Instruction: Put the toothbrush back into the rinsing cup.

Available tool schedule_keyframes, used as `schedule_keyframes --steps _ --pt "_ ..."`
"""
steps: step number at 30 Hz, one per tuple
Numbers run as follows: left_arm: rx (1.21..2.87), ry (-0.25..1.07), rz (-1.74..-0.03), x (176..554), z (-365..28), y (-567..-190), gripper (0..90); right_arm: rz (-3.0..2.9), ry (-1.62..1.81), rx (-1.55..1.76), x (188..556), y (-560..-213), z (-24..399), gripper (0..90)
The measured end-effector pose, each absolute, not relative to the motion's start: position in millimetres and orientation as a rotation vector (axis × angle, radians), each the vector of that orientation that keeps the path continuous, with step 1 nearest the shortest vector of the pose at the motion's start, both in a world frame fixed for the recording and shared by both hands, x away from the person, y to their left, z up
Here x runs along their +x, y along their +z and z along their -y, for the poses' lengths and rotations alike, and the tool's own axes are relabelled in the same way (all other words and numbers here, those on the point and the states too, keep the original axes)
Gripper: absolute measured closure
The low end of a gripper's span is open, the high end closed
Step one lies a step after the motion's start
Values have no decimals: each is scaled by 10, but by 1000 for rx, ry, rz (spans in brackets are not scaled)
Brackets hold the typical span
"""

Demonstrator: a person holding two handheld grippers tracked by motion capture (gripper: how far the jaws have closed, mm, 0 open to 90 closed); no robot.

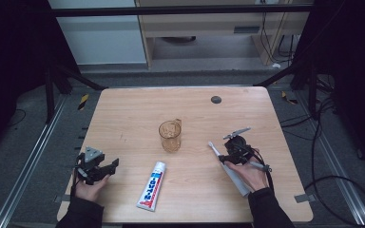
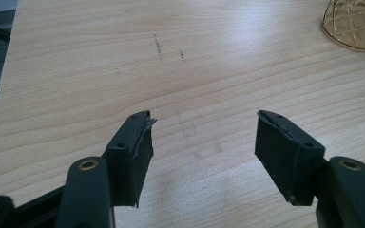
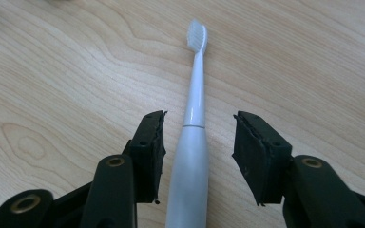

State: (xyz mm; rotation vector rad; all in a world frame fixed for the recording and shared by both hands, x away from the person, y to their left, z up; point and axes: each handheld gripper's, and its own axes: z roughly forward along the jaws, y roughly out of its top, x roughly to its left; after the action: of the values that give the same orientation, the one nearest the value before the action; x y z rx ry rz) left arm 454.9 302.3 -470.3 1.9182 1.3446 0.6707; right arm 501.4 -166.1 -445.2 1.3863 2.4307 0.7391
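Note:
A white electric toothbrush [image 3: 194,128] lies flat on the wooden table [image 1: 123,114], its bristle head pointing away from me. My right gripper [image 3: 198,124] is open and straddles its handle, one jaw on each side with a gap to both. In the high view the toothbrush [image 1: 215,150] lies right of centre under the right gripper [image 1: 229,156]. A toothpaste tube [image 1: 152,185] lies near the front middle. An amber patterned glass cup [image 1: 170,136] stands upright at the centre. My left gripper [image 2: 203,124] is open over bare wood at the front left [image 1: 110,167].
The amber cup's rim [image 2: 356,23] shows at the top right of the left gripper view. A small dark round disc [image 1: 216,99] sits near the table's far edge. Cables trail on the floor to the right of the table.

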Motion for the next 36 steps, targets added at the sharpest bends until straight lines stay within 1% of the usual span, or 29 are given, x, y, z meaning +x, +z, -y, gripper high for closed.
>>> schedule_keyframes --steps 36 --pt "1933 672 -1345 4558 -3012 -4713 366 -2524 593 1445 5076 -4661 1621 584"
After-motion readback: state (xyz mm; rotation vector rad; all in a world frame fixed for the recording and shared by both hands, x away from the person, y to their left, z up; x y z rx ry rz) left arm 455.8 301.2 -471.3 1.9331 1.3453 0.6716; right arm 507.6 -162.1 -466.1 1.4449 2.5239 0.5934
